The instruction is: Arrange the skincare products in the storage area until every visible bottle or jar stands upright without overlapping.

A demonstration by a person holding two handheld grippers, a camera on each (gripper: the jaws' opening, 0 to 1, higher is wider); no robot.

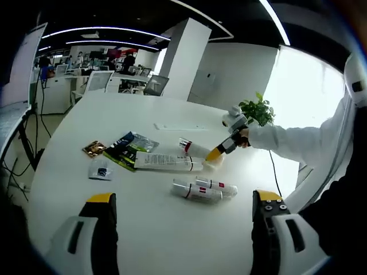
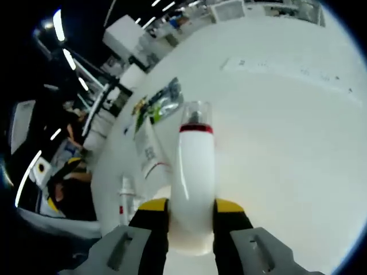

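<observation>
My right claw [image 2: 191, 213] is pinching a white bottle [image 2: 194, 183] near its base, yellow pads on both sides; its clear cap and red band point away from me. From the left gripper view I see that same claw [image 1: 217, 152] reaching in from the right, held by a hand [image 1: 245, 136] in a white sleeve, with the bottle [image 1: 194, 149] lying tilted at the tabletop [image 1: 114, 114]. My left claw [image 1: 184, 205] is spread wide, gripping nothing, hovering above the near edge. Just beyond it lie two small bottles [image 1: 203, 189] on their sides, touching. A long white tube [image 1: 167, 161] lies flat beside the gripped bottle, and sachets [image 1: 129, 148] lie to its left, partly overlapping.
</observation>
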